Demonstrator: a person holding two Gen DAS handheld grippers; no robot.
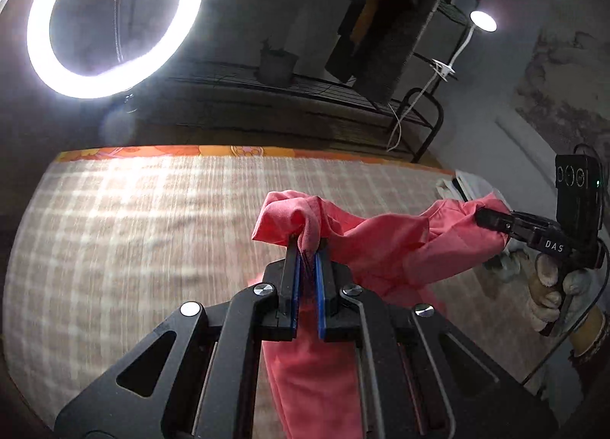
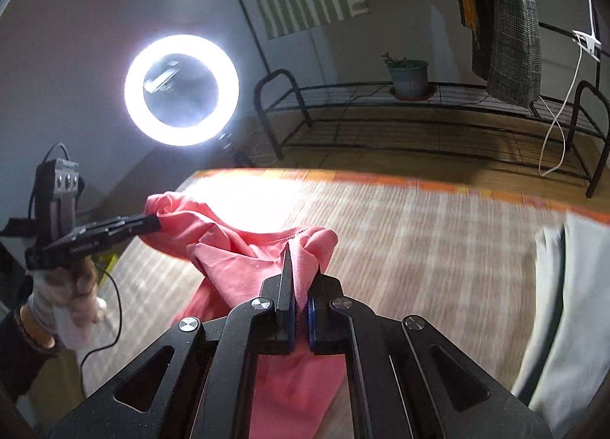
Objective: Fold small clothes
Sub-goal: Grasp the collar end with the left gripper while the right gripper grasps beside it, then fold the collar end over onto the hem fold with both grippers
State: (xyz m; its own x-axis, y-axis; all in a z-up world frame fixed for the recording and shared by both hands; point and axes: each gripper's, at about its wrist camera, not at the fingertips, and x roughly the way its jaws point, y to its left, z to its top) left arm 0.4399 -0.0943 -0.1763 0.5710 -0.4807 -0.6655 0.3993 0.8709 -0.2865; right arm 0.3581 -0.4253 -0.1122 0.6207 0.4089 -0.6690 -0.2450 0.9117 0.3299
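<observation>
Over the plaid bedspread [image 1: 133, 229] a pink garment [image 1: 373, 244] is held stretched; left gripper [image 1: 308, 248] and right gripper [image 2: 305, 278] are clamped on its corners, likely for spreading flat.

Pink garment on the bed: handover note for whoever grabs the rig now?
Left gripper: shut on one bunched edge of the pink garment.
Right gripper: shut on another edge.
Garment hangs between the two, lifted above the checked bed cover, its body drooping below the jaws.
Done: both edges gripped, garment raised.
Left: spread it flat, fold it. More light-coloured clothes wait at the cover's right side.
</observation>
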